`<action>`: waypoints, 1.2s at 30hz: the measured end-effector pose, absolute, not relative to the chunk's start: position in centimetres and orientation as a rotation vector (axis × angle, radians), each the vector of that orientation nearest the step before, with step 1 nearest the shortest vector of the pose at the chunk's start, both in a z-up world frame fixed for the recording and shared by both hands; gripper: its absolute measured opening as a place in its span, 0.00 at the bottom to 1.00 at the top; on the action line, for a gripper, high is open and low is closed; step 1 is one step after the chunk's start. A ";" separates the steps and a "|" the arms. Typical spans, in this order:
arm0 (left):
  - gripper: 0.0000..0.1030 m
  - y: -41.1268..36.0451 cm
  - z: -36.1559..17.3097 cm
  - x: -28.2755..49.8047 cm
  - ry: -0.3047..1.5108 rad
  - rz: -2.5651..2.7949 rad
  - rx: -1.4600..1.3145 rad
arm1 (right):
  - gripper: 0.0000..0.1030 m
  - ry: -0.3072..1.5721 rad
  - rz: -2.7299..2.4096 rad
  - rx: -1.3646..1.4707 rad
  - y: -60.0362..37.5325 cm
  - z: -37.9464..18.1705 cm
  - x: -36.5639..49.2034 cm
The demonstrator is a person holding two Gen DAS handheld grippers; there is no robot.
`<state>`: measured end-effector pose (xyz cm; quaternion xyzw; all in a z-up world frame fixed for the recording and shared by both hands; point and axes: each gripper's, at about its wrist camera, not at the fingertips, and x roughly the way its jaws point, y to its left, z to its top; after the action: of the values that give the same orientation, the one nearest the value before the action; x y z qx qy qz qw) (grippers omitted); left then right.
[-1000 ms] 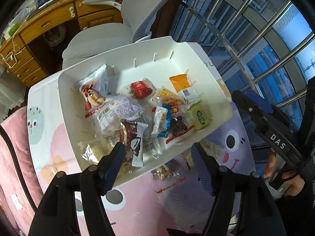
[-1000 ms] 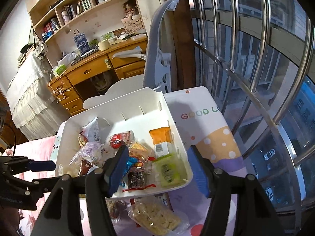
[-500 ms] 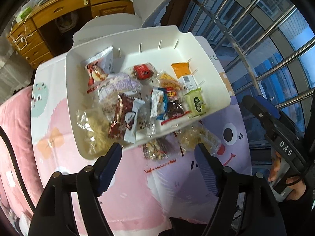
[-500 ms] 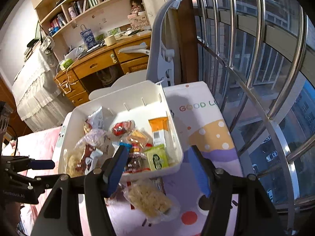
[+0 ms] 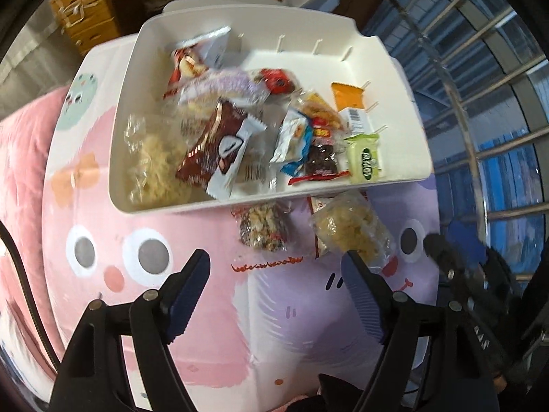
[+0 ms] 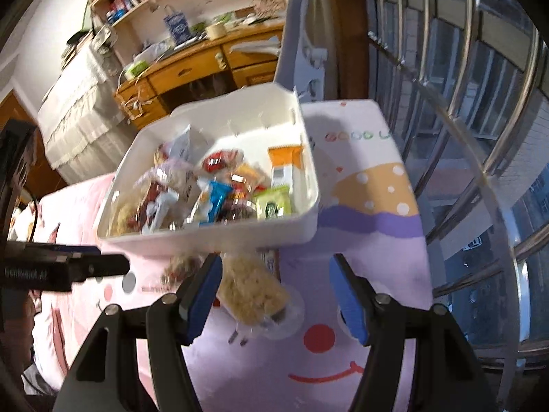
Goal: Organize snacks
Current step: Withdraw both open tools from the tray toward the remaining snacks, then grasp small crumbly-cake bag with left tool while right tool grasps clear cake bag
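Reading "GOOD L" on tablecloth [image 6: 360,136]; left gripper [image 5: 276,279] jaws just widened, empty; right gripper [image 6: 276,288] jaws apart, empty.

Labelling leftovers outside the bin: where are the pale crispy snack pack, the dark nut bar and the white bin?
pale crispy snack pack [image 5: 350,231], left wrist view, middle.
dark nut bar [image 5: 264,228], left wrist view, middle.
white bin [image 5: 171,207], left wrist view, near rim.

1. The white bin [image 5: 405,79] looks like smooth, matt plastic.
2. The snack wrappers [image 5: 219,151] are glossy, crinkled film, some of it clear.
3. The printed cover [image 6: 370,240] on the desk is smooth, with a slight sheen.
4. The window bars [image 6: 425,27] are shiny metal.
5. The tool pads [image 5: 190,292] are ribbed blue.
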<state>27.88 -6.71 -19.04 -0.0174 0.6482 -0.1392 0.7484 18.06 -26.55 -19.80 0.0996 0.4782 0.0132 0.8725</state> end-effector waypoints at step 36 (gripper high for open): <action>0.57 -8.8 -29.9 29.6 1.464 -0.091 -0.244 | 0.67 1.048 0.361 -0.260 -20.9 -29.5 19.6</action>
<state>29.55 -8.84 -29.93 -0.1112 0.6663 -0.0413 0.7362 19.57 -20.85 -29.50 -0.1229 0.4962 0.1710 0.8423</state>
